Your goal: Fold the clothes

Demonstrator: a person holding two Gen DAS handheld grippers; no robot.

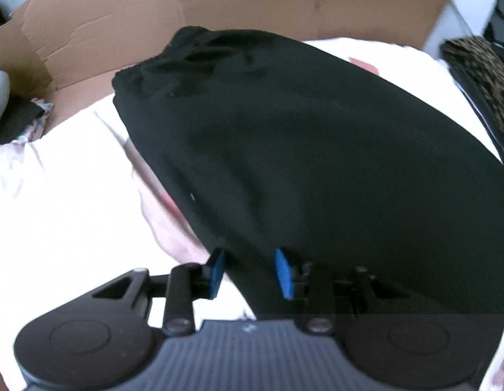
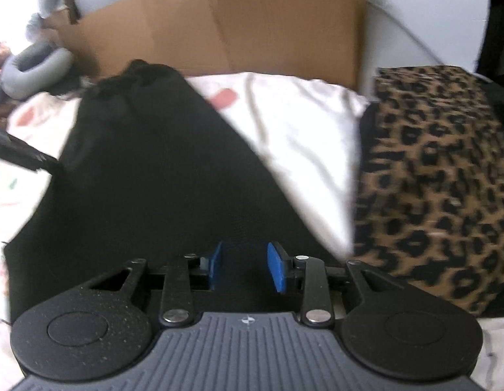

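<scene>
A black garment (image 1: 317, 146) lies spread on a white bed sheet (image 1: 56, 195), its gathered waistband (image 1: 193, 42) at the far end. My left gripper (image 1: 250, 272) is open at the garment's near left edge, and black cloth runs between its blue pads (image 1: 216, 273). In the right wrist view the same garment (image 2: 154, 179) fills the middle. My right gripper (image 2: 247, 265) stands open over its near right part, with black cloth showing between its blue pads (image 2: 276, 270). Whether either gripper touches the cloth is unclear. Both views are motion-blurred.
Folded leopard-print cloth (image 2: 431, 179) lies right of the garment on the sheet (image 2: 300, 130). Brown cardboard (image 2: 252, 26) stands along the far side. A grey neck pillow (image 2: 33, 65) sits far left. A dark blurred object (image 2: 23, 156) reaches the garment's left edge.
</scene>
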